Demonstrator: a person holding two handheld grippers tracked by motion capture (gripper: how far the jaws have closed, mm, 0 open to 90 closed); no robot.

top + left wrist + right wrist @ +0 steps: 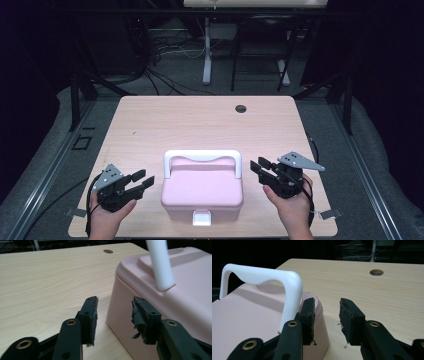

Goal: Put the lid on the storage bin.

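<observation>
A pink lidded box (202,189) with a white carry handle (202,156) raised upright and a white front latch (202,218) sits near the front edge of the wooden table (200,125). My left gripper (144,179) hovers just left of the box, open and empty. My right gripper (260,166) hovers just right of it, also open and empty. In the left gripper view the box's side wall (125,315) lies past my gripper (114,312), and one handle post (161,265) rises above. In the right gripper view the handle (262,275) stands left of my gripper (327,315).
A round cable hole (240,108) is in the table's far side. Bare wood stretches behind the box. Beyond the table are a white desk leg (206,50), cables on the floor and dark frame posts (75,95).
</observation>
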